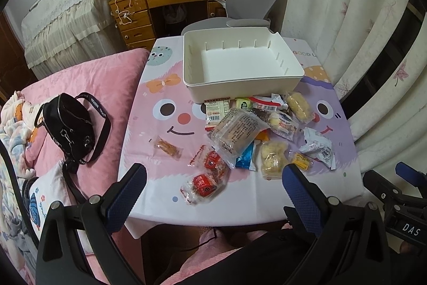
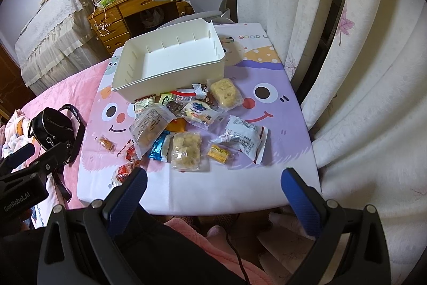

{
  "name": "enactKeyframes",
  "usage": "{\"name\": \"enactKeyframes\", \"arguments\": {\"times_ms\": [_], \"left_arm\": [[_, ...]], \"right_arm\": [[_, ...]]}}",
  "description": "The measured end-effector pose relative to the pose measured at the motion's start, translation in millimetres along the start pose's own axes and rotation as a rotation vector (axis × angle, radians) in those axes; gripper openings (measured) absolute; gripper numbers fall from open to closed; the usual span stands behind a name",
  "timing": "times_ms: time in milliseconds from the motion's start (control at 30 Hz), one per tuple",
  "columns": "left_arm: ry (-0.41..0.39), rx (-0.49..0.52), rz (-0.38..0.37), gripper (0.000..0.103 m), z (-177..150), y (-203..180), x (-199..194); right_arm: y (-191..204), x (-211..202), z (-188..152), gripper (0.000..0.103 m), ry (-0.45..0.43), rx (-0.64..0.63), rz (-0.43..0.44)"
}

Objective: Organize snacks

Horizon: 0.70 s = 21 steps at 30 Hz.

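Two red-wrapped snacks (image 1: 210, 175) lying nearest in the left wrist view, close ahead of the left gripper (image 1: 214, 178), jaws spread wide and holding nothing. Beyond them, heaped at mid-table: a large clear packet (image 1: 237, 131) with printed text, a blue foil packet (image 1: 246, 158) poking out beneath it, a pale crumbly cake in clear wrap (image 1: 272, 159) just right of that. Farther right, a small yellow sweet (image 1: 301, 160) and a white printed sachet (image 1: 319, 148). Alone to the left, well apart from the heap, a small brown biscuit in clear wrap (image 1: 168, 147). At the far side of the heap, touching its farthest packets, an empty white bin (image 1: 240, 63) with slotted walls, standing on the cartoon tablecloth (image 1: 165, 108). Off the table to the left, a black bag (image 1: 69, 124) on pink bedding (image 1: 106, 71). At the right edge, part of the other gripper's body.

From the right wrist view, right gripper (image 2: 213, 180) hovering over the bare near edge of the cloth (image 2: 234, 186), jaws likewise wide apart and empty. Ahead: crumbly cake (image 2: 185, 148), yellow sweet (image 2: 218, 152) just right of it, white sachet (image 2: 245, 138) farther right. A second pale cake (image 2: 225, 92) near the bin's (image 2: 170, 58) near right corner. Blue packet (image 2: 158, 146) and clear packet (image 2: 150, 127) left of centre; red snacks (image 2: 125, 167) partly hidden behind the left fingertip. Brown biscuit (image 2: 105, 142) still farther left, alone. Curtain (image 2: 360, 71) along the right.
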<state>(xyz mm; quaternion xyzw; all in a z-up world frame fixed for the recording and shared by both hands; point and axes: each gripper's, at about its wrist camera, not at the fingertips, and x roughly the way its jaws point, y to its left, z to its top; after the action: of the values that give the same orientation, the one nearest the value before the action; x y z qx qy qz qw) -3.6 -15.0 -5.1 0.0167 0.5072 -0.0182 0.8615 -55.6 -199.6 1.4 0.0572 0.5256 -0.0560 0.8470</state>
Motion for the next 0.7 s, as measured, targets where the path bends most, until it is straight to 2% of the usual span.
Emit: {"name": "enactKeyframes", "arguments": {"times_ms": [333, 467, 700], "left_arm": [[0.015, -0.048, 0.012, 0.101, 0, -12, 3], [0.011, -0.039, -0.008, 0.101, 2, -23, 5], [0.057, -0.003, -0.044, 0.101, 15, -44, 23]], "right_arm": [[-28, 3, 5, 0.101, 0.025, -0.029, 0.041], [-39, 4, 9, 0.101, 0.009, -0.021, 0.056], [-62, 17, 14, 0.101, 0.019, 0.042, 0.084]]}}
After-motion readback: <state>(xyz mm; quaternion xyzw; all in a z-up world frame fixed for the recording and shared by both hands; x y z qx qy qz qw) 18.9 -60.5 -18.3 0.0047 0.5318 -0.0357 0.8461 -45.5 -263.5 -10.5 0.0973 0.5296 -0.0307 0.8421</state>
